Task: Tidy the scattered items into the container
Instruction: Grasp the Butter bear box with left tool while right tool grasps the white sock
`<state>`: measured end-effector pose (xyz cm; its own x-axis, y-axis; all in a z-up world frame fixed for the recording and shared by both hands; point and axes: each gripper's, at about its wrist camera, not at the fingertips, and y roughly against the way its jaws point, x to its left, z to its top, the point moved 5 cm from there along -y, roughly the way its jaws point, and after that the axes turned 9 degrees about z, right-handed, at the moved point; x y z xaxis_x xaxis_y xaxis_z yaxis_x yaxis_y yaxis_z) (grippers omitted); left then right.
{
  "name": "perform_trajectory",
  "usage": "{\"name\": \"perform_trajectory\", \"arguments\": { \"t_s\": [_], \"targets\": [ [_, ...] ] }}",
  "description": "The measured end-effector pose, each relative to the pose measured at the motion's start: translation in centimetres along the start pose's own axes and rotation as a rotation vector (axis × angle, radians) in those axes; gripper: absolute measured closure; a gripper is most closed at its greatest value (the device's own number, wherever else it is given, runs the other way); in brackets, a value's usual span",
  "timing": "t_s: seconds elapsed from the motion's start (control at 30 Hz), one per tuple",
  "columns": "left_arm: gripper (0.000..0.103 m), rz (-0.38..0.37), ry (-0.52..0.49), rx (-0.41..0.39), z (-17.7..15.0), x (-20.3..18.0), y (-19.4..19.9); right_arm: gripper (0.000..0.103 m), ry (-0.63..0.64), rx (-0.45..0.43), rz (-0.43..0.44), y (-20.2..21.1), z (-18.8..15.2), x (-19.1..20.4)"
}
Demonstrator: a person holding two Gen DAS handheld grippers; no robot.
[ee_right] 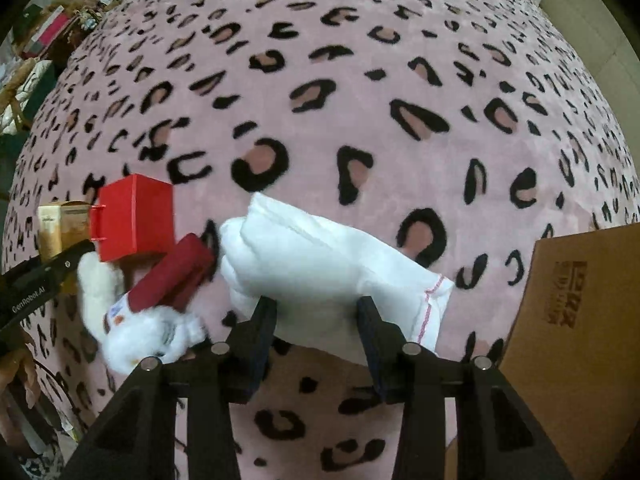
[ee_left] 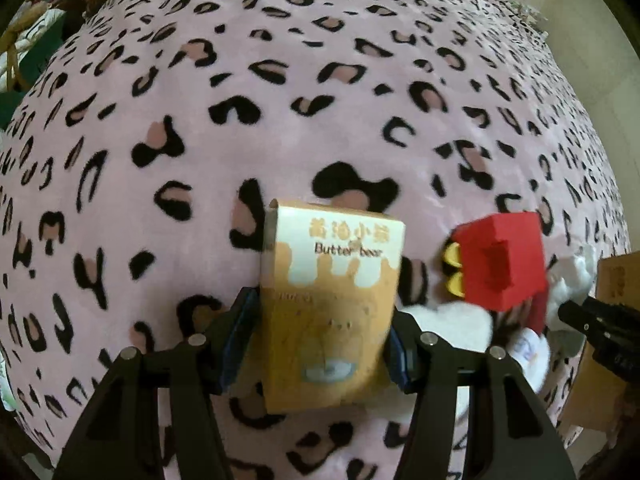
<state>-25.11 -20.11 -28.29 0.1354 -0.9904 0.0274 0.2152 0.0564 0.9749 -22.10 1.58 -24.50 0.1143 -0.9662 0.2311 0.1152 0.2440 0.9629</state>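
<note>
My left gripper (ee_left: pixel 320 328) is shut on an orange and white "Butter bear" box (ee_left: pixel 330 300) and holds it upright above the pink leopard-print blanket (ee_left: pixel 240 120). My right gripper (ee_right: pixel 318 316) is shut on a folded white cloth (ee_right: pixel 320 264) with red stitching. A red box (ee_left: pixel 504 258) lies to the right of the left gripper, and it also shows in the right wrist view (ee_right: pixel 134 218). A white plush toy with a dark red part (ee_right: pixel 148 312) lies beside it. A brown cardboard container (ee_right: pixel 580 320) stands at the right.
The blanket covers the whole surface in both views. The cardboard container's edge (ee_left: pixel 612 344) shows at the far right of the left wrist view. Cluttered shelves and bags (ee_right: pixel 36 52) stand beyond the far left edge. A pale wall (ee_left: pixel 592 40) is at the right.
</note>
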Motion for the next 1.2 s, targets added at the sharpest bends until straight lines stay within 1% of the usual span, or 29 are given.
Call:
{"name": "perform_trajectory", "arguments": {
  "t_s": [0.07, 0.2, 0.37, 0.43, 0.5, 0.53, 0.63, 0.7, 0.97, 1.1, 1.2],
  "targets": [
    [0.045, 0.000, 0.007, -0.004, 0.0, 0.1, -0.4, 0.060, -0.010, 0.008, -0.002, -0.6, 0.1, -0.1],
    [0.045, 0.002, 0.006, -0.009, 0.0, 0.0, -1.1, 0.060, -0.020, -0.020, 0.007, -0.8, 0.2, -0.3],
    [0.045, 0.012, 0.002, -0.001, 0.3, -0.2, -2.0, 0.061, -0.011, -0.020, -0.002, -1.6, 0.5, -0.3],
    [0.045, 0.010, 0.008, 0.002, 0.3, -0.2, -2.0, 0.062, -0.020, -0.022, 0.004, -1.7, 0.6, -0.3],
    [0.049, 0.010, 0.012, 0.000, 0.2, -0.2, -1.7, 0.069, -0.034, -0.027, 0.022, -1.5, 0.6, -0.3],
    [0.054, 0.006, 0.016, -0.005, 0.2, -0.1, -1.4, 0.070, -0.038, -0.028, 0.031, -1.3, 0.6, -0.3],
    [0.055, -0.008, 0.032, -0.019, -0.1, 0.3, -0.4, 0.076, -0.050, -0.035, 0.057, -0.6, 0.4, -0.2],
    [0.055, -0.003, 0.034, -0.028, -0.4, 0.6, 0.3, 0.080, -0.064, -0.042, 0.079, 0.0, 0.2, -0.1],
    [0.055, -0.010, 0.041, -0.081, -1.4, 2.4, 4.5, 0.082, -0.060, -0.088, 0.108, 2.9, -0.3, 1.0],
    [0.055, -0.013, 0.038, -0.098, -2.0, 2.3, 6.2, 0.082, -0.038, -0.109, 0.116, 4.5, -1.1, 1.3],
    [0.055, -0.013, 0.034, -0.110, -3.6, 3.4, 8.1, 0.082, -0.026, -0.123, 0.119, 5.7, -1.6, 1.8]
  ]
}}
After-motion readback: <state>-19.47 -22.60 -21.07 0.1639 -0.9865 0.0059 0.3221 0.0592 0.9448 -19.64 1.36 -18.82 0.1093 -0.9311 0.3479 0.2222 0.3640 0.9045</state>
